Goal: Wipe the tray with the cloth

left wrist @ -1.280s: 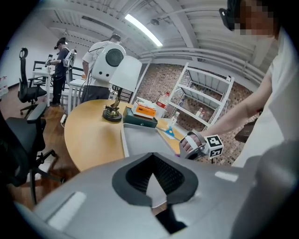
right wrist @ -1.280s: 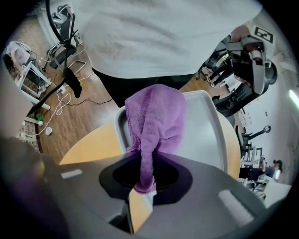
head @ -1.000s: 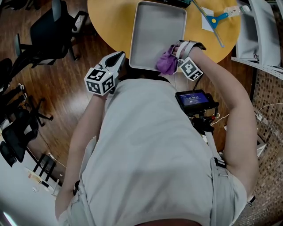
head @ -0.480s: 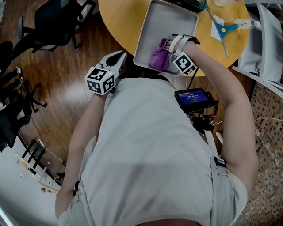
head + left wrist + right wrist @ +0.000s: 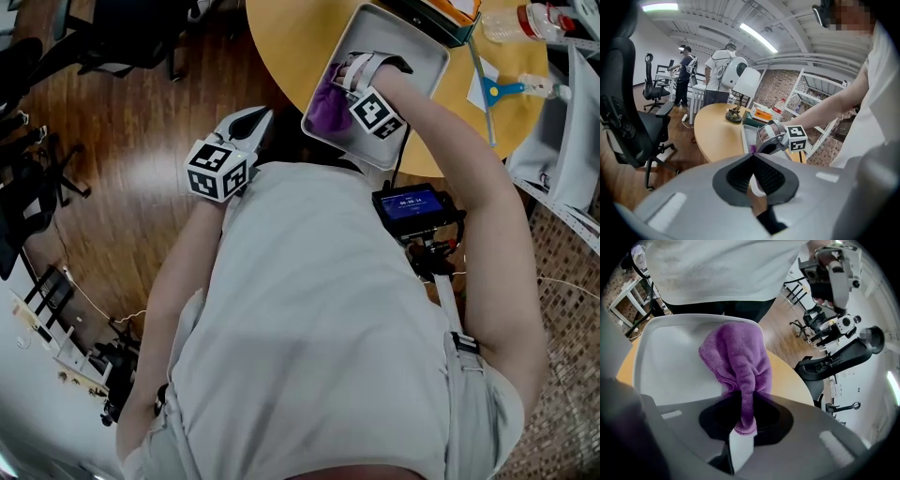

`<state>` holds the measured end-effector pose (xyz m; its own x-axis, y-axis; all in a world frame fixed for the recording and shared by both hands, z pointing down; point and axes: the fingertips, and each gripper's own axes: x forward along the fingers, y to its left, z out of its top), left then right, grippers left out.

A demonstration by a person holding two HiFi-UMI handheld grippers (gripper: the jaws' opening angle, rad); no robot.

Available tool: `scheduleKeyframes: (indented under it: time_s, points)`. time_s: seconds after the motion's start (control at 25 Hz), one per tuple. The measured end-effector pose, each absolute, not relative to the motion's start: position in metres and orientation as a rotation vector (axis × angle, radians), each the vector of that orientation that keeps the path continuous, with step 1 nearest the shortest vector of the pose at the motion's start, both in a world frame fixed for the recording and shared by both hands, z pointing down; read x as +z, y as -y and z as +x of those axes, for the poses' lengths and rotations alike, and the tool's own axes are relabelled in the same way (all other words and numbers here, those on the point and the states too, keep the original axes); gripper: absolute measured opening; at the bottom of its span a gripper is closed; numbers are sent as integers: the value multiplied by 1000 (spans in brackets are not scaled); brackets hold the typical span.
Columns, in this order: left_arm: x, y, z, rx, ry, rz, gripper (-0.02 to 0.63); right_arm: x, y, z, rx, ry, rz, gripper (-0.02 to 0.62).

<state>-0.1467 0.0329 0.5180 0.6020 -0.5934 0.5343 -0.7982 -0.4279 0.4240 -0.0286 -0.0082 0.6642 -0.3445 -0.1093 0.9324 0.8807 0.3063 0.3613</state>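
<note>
Cloth (image 5: 740, 366), purple and bunched, is pinched at one end by the right tongs (image 5: 743, 420), whose jaws press in on the fabric; the rest of it spreads down onto the floor of the grey tray (image 5: 427, 70). It lies inside the tray, close to the rim on the person's side and toward the wall nearest the left tongs. The right tongs point steeply down over that same part of the tray. The tray rests on a round yellow worktop (image 5: 281, 37), near the edge by the person. The left tongs (image 5: 752, 176) are off the tray, apart from its near corner and out over the wooden floor (image 5: 141, 169), with their jaws pressed together and nothing between them.
</note>
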Motion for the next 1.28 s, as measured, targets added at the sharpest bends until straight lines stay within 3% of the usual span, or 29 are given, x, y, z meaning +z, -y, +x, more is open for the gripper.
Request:
scheduleKeyframes:
  time_s: [0.32,1.28]
  points:
    - [517,-26,-143,397,1079,2186,0,665,17,-20,-1164,1539,-777,57]
    - [511,-2,-103,515,898,2311,0,667,29,135,-827,1531,-592,58]
